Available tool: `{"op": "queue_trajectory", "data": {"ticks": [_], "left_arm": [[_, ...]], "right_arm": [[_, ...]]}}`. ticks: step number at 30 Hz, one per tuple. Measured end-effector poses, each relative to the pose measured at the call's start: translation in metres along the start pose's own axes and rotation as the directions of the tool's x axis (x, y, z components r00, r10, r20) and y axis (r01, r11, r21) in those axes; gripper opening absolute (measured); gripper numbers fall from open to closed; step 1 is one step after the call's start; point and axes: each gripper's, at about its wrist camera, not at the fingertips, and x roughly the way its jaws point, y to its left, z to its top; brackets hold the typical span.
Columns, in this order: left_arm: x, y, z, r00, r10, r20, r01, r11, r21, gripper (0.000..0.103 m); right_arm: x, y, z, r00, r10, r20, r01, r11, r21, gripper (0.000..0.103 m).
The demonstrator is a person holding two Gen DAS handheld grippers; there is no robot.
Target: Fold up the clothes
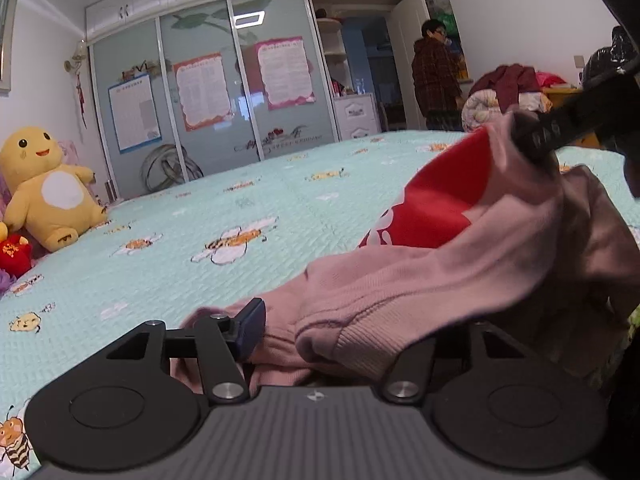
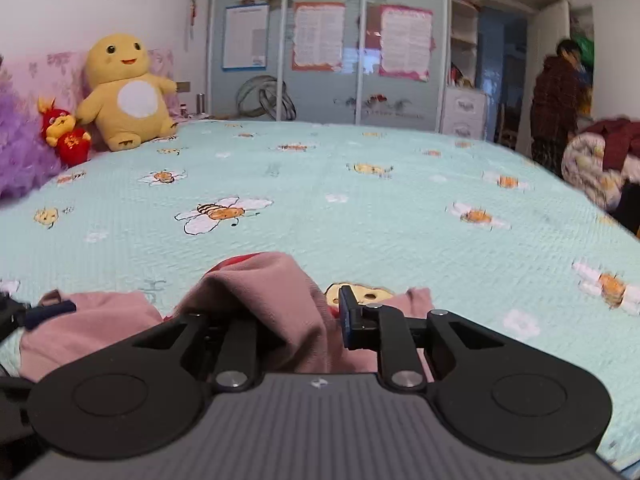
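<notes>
A pink garment [image 1: 420, 280] with a red print [image 1: 432, 208] lies partly on the bed. One end is raised at the upper right, where my right gripper [image 1: 536, 140] is shut on it. My left gripper [image 1: 336, 340] sits low on the bed. Its blue left pad [image 1: 252, 328] stands well apart from centre, and a loose ribbed cuff [image 1: 352, 340] lies between the fingers. Cloth hides the other finger. In the right wrist view, my right gripper [image 2: 296, 320] pinches a fold of the pink garment [image 2: 272, 292]. The left gripper [image 2: 44, 310] shows at the left edge.
The bed has a pale green bee-print bedspread [image 2: 360, 208]. A yellow plush toy [image 2: 124, 92] and a red one [image 2: 66, 136] sit at the head. Piled bedding [image 2: 600, 168] lies at the right edge. A person [image 2: 556, 104] stands by the wardrobe doorway.
</notes>
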Motion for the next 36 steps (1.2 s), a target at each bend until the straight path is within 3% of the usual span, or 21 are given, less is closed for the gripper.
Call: {"op": "queue_trajectory", "data": {"ticks": [6, 15, 17, 22, 28, 36], "left_arm": [[0.002, 0.000, -0.002, 1.000, 0.008, -0.016, -0.008, 1.000, 0.005, 0.067], [-0.005, 0.005, 0.002, 0.999, 0.034, 0.026, -0.033, 0.999, -0.043, 0.068], [-0.004, 0.007, 0.002, 0.999, 0.038, 0.020, -0.037, 0.998, -0.053, 0.072], [-0.001, 0.010, 0.000, 0.999, 0.040, -0.003, -0.040, 0.997, -0.066, 0.072], [-0.003, 0.008, 0.000, 0.999, 0.034, 0.003, -0.033, 0.998, -0.050, 0.074], [-0.002, 0.008, 0.000, 0.999, 0.037, 0.007, -0.036, 0.998, -0.046, 0.074]], "right_arm": [[0.007, -0.002, -0.031, 0.994, 0.003, -0.112, 0.004, 0.998, 0.058, 0.028], [-0.009, -0.005, 0.000, 0.999, 0.030, -0.036, -0.026, 0.994, 0.109, 0.029], [-0.005, -0.002, 0.005, 0.999, 0.029, -0.031, -0.026, 0.994, 0.105, 0.029], [0.008, 0.005, 0.010, 0.999, 0.027, -0.044, -0.022, 0.995, 0.097, 0.038], [0.013, 0.000, -0.029, 0.990, 0.029, -0.135, -0.011, 0.992, 0.126, 0.045], [-0.021, -0.009, -0.026, 0.996, 0.025, -0.089, -0.012, 0.989, 0.144, 0.056]]}}
